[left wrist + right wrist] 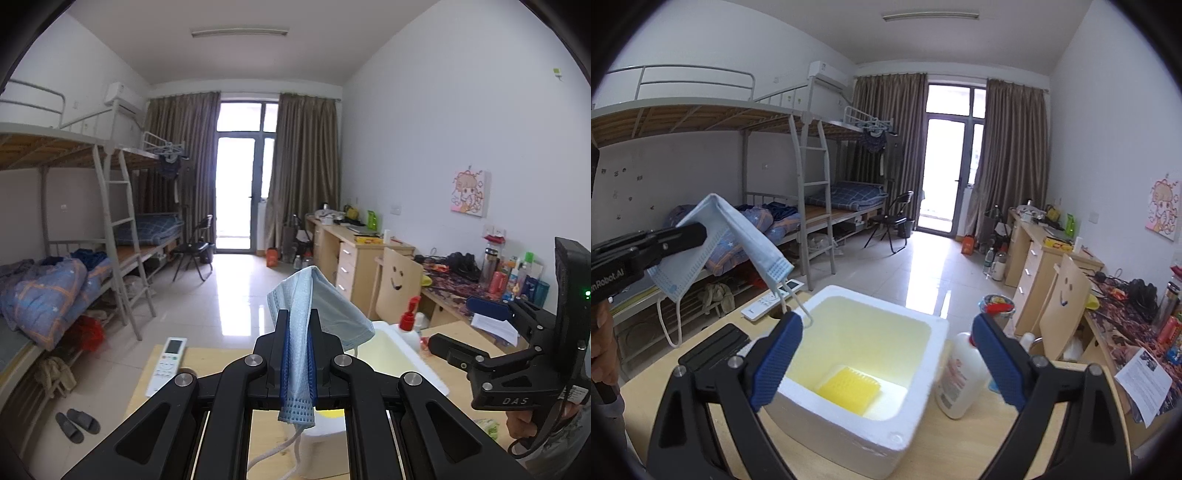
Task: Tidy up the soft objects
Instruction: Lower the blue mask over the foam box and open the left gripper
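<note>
My left gripper [297,325] is shut on a light blue face mask [317,302], held up in the air; its ear loops hang down. In the right wrist view the mask [738,236] drapes over the left gripper [698,232] at the left, above and left of a white foam box [905,428]. A yellow sponge [849,391] lies in the bottom of the box. My right gripper [886,354] is open and empty, its blue pads either side of the box. It shows at the right of the left wrist view [476,339].
A white bottle with a red pump [960,376] stands right of the box. A white remote [166,363] and a black object [713,347] lie on the wooden table [207,360]. A chair back with a smiley [1065,306] and cluttered desks are at the right, bunk beds at the left.
</note>
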Motion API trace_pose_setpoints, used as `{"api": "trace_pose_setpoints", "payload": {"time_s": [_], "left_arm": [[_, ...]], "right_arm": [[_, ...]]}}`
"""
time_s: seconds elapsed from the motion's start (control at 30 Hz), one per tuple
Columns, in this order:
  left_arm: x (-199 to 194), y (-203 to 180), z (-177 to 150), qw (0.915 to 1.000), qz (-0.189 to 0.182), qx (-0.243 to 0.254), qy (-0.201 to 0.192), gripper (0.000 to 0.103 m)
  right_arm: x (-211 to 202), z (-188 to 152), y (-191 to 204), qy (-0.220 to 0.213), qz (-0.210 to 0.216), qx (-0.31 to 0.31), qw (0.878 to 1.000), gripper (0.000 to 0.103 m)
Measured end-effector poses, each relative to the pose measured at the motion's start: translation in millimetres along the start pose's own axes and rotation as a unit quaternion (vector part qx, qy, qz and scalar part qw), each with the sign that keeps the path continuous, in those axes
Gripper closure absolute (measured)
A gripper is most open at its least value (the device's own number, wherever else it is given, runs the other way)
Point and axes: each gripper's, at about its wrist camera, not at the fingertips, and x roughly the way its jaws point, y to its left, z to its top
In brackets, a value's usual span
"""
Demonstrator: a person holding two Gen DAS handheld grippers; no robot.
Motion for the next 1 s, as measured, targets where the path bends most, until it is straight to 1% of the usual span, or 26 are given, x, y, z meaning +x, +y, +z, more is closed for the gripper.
{"api": "trace_pose_setpoints", "payload": {"time_s": [0.23,0.57,0.77,1.0], "left_arm": [[14,-11,4,0.9994,-0.028,0.013,0.012,0.095],[32,-25,5,0.9972,-0.062,0.03,0.028,0.095],[45,-32,2,0.9957,-0.072,0.035,0.045,0.095],[65,-35,-2,0.9944,-0.072,0.031,0.07,0.095]], "right_arm": [[-20,-6,-18,-0.007,-0.024,0.013,1.0,0.008],[-45,-19,-33,-0.016,-0.063,0.029,0.997,0.008],[-53,-27,-47,-0.014,-0.076,0.045,0.996,0.008],[-58,-33,-58,-0.012,-0.092,0.061,0.994,0.008]]}}
